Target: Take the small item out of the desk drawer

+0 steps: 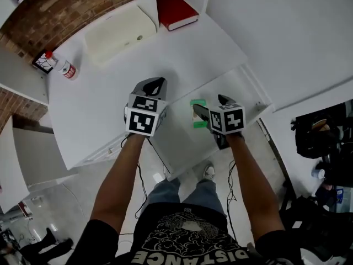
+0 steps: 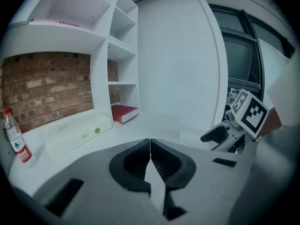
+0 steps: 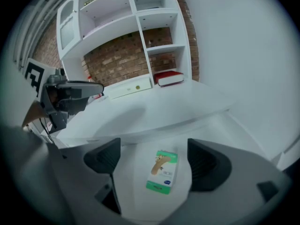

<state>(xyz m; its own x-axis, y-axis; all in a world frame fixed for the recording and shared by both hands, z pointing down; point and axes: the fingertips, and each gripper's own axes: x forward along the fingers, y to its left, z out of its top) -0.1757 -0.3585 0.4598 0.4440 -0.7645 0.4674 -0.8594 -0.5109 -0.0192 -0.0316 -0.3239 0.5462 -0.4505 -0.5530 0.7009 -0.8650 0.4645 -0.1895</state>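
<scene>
Right tool [image 3: 154, 157]: jaws wide apart; the small box [image 3: 162, 171] lies in line between them, untouched. Box: white with green ends and a tan plaster picture, print unreadable, lying flat on the floor of the open drawer [image 1: 245, 90] below the worktop [image 1: 165, 54]. Left tool [image 2: 150, 159]: jaws closed, empty, at the worktop's front edge.

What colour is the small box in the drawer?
The small box is white with green ends; right gripper view shows it best.
</scene>
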